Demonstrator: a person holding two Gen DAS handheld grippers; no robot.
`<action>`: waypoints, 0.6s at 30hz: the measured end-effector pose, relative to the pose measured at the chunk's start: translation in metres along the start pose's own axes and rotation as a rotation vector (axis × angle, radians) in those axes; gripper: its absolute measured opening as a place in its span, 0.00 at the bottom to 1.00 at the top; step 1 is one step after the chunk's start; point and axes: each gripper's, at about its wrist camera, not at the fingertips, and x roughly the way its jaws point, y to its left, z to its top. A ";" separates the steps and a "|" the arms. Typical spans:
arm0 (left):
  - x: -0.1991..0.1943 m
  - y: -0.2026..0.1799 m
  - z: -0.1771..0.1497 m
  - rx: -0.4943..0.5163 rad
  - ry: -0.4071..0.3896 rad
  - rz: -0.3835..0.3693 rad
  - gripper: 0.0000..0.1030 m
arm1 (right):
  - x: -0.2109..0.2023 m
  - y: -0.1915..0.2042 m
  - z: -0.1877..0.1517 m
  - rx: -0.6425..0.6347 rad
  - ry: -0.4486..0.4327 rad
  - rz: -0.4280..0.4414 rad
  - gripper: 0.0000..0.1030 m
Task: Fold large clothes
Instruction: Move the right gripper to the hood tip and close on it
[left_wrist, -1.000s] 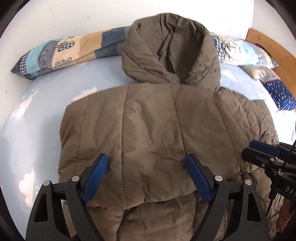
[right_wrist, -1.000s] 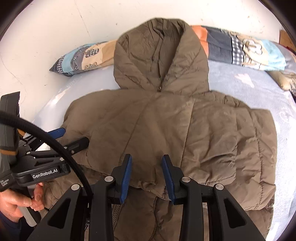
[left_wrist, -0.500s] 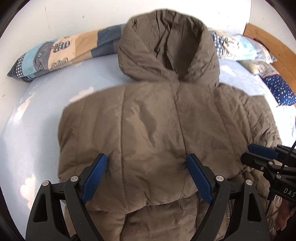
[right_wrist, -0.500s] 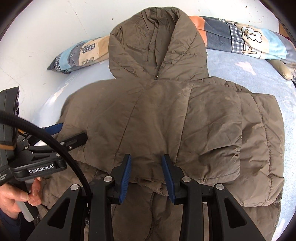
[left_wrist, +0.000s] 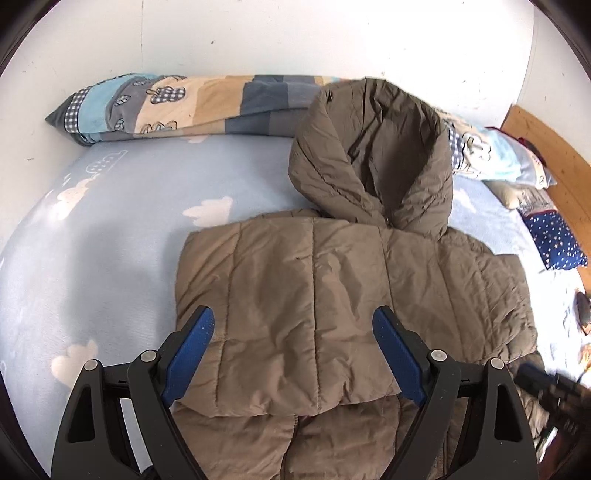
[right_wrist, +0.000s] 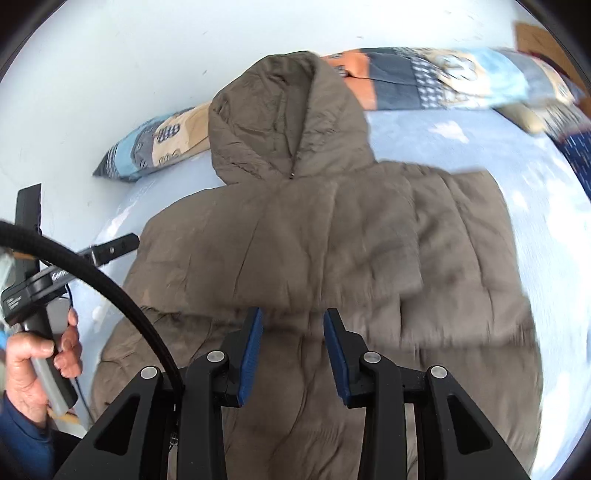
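A brown quilted hooded jacket (left_wrist: 314, 302) lies flat on the bed, hood (left_wrist: 373, 158) toward the wall, both sleeves folded in across the chest. It also shows in the right wrist view (right_wrist: 332, 258). My left gripper (left_wrist: 293, 347) is wide open and empty, hovering above the folded left sleeve. My right gripper (right_wrist: 293, 332) is open with a narrower gap and empty, above the jacket's middle. The left gripper's handle and the hand holding it (right_wrist: 40, 343) show at the left of the right wrist view.
The bed has a light blue sheet (left_wrist: 110, 229) with white clouds. A long patchwork bolster (left_wrist: 177, 105) lies along the white wall. Pillows (left_wrist: 554, 240) and a wooden headboard (left_wrist: 554, 155) are at the right.
Both grippers have pulled back and up from the jacket. The left view has swung left, so more bare sheet shows. The right view is motion-blurred. Both stay open.
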 end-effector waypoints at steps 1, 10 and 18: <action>-0.003 0.001 0.000 -0.003 -0.006 0.000 0.84 | -0.004 -0.001 -0.010 0.035 0.005 0.011 0.36; -0.023 0.014 -0.007 -0.022 -0.002 -0.025 0.84 | -0.043 0.000 -0.046 0.157 0.016 -0.013 0.36; -0.036 0.004 -0.017 0.052 -0.035 -0.011 0.84 | -0.070 0.031 -0.043 0.096 -0.025 -0.011 0.36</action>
